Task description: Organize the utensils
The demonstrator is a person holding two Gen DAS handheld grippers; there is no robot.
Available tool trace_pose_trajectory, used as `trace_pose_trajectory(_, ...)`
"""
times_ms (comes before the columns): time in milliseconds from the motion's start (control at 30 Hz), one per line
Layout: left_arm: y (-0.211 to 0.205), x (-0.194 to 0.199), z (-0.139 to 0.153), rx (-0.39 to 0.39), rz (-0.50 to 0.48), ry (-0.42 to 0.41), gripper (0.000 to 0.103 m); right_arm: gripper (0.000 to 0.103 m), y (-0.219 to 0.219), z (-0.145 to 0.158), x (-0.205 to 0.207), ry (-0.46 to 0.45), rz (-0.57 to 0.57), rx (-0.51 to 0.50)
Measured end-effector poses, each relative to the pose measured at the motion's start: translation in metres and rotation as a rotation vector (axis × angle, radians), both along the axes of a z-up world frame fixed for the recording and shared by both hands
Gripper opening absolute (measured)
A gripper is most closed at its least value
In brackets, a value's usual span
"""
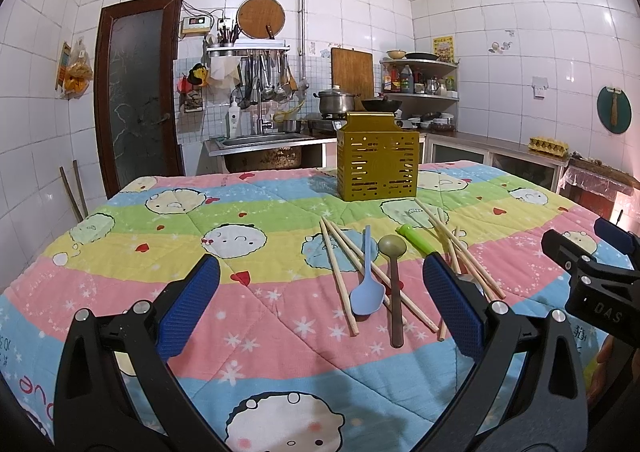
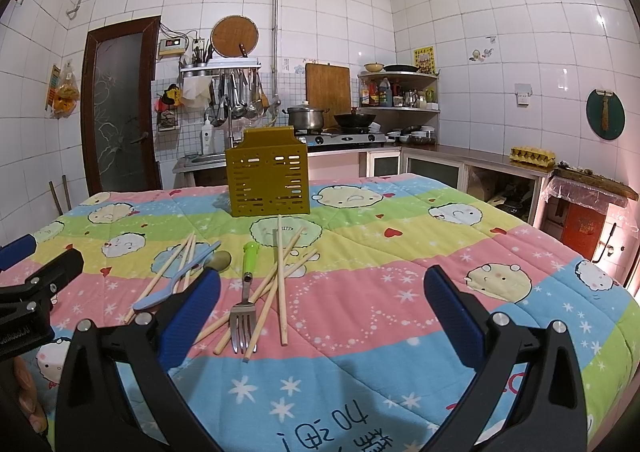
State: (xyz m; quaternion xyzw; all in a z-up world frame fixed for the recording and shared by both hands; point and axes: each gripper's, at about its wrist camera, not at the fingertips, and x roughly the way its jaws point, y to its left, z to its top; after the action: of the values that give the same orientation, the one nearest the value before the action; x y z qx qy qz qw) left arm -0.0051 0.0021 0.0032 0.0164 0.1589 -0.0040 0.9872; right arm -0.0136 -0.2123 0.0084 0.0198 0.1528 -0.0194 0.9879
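Observation:
A gold slotted utensil holder (image 1: pixel 378 158) (image 2: pixel 268 180) stands upright at the far middle of the quilt-covered table. In front of it lie several wooden chopsticks (image 1: pixel 340 276) (image 2: pixel 282 280), a light blue spoon (image 1: pixel 367 292) (image 2: pixel 168 290), a brown-handled spoon (image 1: pixel 395 284) with its olive bowl (image 2: pixel 221 260), and a green-handled fork (image 2: pixel 245 292) (image 1: pixel 416 238). My left gripper (image 1: pixel 320 288) is open above the near edge, with nothing between its fingers. My right gripper (image 2: pixel 322 294) is open too and holds nothing; the fork and chopsticks lie just ahead of its left finger.
A striped cartoon quilt (image 1: pixel 240 252) (image 2: pixel 400 252) covers the whole table. Behind it are a sink (image 1: pixel 260 140), a stove with pots (image 2: pixel 340 136), corner shelves (image 2: pixel 400 92) and a counter with an egg tray (image 2: pixel 532 156). A door (image 1: pixel 136 100) stands at the left.

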Motion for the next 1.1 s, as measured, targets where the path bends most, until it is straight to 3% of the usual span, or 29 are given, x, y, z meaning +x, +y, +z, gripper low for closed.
trace_pose_trajectory(300,-0.001,0.002,0.000,-0.001,-0.013,0.022,0.098,0.099,0.002,0.001,-0.002,-0.001,-0.008,0.002)
trace_pose_trajectory(733,0.010,0.021,-0.006,-0.079,-0.032,0.126,0.098,0.099,0.028,0.002,-0.002,0.025,0.024,-0.118)
trace_pose_trajectory(933,0.008,0.037,0.000,-0.071,-0.064,0.176,0.098,0.099,0.024,0.009,0.019,0.102,0.054,-0.086)
trace_pose_trajectory(1100,0.012,0.068,0.020,-0.071,-0.063,0.200,0.098,0.099,0.021,0.024,0.045,0.103,0.045,-0.083)
